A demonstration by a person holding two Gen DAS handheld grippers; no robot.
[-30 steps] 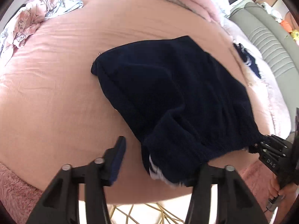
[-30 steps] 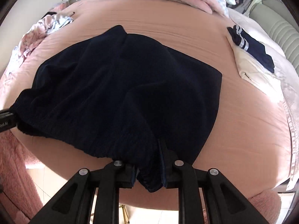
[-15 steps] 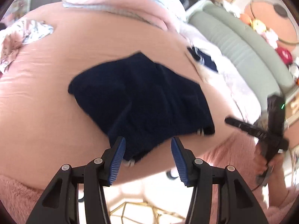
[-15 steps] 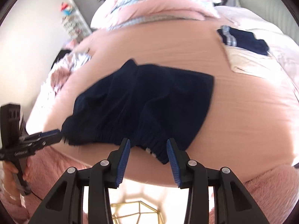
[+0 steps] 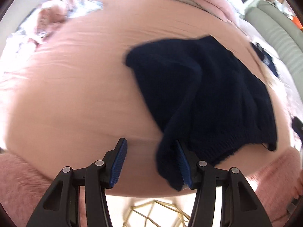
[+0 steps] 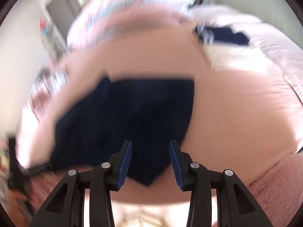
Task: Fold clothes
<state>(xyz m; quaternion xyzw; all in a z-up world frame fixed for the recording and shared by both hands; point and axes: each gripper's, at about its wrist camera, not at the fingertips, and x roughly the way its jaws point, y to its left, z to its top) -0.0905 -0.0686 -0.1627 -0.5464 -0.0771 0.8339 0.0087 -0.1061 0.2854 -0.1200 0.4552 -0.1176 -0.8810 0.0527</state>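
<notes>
The navy knit garment [image 5: 217,102] lay on the pink bedsheet [image 5: 79,94] close to the near edge of the bed, spread mostly flat, with one raised fold running from its middle down to a corner that drooped over the edge. That hanging corner lay against the inner face of the right-hand finger of the left gripper [image 5: 152,162], whose blue-padded fingers stood wide apart, nothing pinched between them. In the right wrist view, heavily blurred, the same garment [image 6: 128,113] filled the centre of the sheet, its lowest point dangling between the fingers of the right gripper [image 6: 150,162], which were likewise spread open and gripped no cloth. At the left edge of that view the left gripper showed as a dark smear near the garment's corner. Farther back on the bed, a navy-and-white striped piece [image 6: 221,35] rested on pale cloth at the right, and a patterned floral heap [image 5: 55,19] sat at the far left. A fuzzy pink blanket [image 5: 28,187] hung along the bed's edge.
</notes>
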